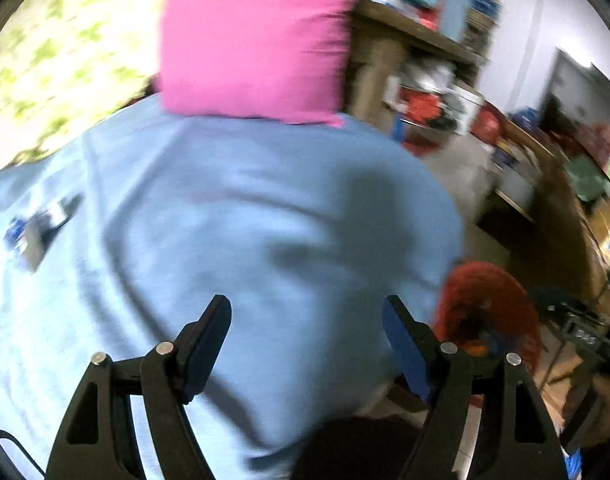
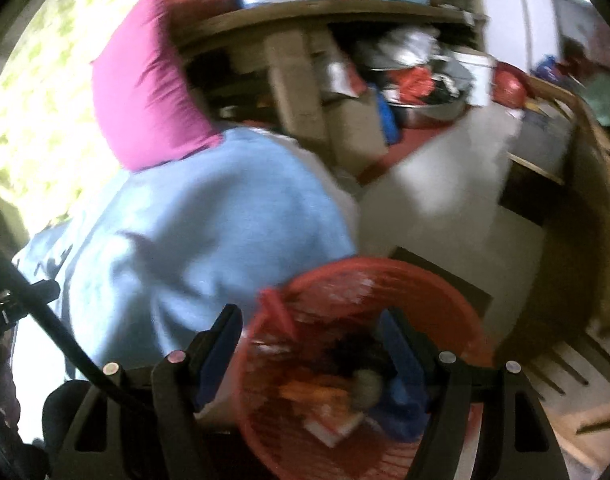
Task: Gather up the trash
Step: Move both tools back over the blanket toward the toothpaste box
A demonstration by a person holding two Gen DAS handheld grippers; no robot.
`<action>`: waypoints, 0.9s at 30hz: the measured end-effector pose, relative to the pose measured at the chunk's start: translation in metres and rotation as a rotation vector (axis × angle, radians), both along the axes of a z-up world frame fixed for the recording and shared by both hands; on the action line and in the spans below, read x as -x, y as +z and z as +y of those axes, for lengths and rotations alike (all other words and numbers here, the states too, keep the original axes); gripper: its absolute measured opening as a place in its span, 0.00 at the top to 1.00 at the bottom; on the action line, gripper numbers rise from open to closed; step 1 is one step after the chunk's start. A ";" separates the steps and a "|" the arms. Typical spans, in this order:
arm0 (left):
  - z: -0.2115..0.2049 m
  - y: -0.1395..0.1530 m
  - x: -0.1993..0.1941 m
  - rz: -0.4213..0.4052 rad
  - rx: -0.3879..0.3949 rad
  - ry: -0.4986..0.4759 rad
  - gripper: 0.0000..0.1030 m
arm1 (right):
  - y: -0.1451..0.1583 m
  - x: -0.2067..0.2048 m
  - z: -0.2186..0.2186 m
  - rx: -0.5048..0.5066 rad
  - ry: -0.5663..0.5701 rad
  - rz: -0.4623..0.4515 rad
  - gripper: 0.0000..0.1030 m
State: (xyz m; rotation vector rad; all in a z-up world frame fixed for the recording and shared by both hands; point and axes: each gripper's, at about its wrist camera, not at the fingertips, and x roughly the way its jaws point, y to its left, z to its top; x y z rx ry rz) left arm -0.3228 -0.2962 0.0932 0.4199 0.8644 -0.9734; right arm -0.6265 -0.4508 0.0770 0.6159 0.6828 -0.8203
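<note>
Nearest, the right gripper hangs with jaws wide and empty over the red basket of trash at six o'clock, the left gripper equally wide above the blue bedsheet, where a small wrapper lies at nine o'clock, a pink pillow at twelve.

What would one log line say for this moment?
left gripper: open, empty, over light blue bedsheet | right gripper: open, above red mesh plastic bin holding trash | blurry wrapper remains on sheet

No legible txt; blur kills all labels, pkgs incl.
</note>
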 end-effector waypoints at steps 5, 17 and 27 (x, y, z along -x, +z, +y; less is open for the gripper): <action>0.050 -0.006 -0.058 -0.020 0.020 0.201 0.24 | 0.016 -0.060 0.019 0.044 0.120 0.009 0.27; 0.195 -0.028 -0.180 -0.127 0.043 0.671 0.24 | 0.043 -0.248 0.092 0.160 0.518 0.054 0.27; 0.270 -0.043 -0.239 -0.102 0.075 0.946 0.24 | 0.027 -0.463 0.193 0.244 0.924 0.070 0.27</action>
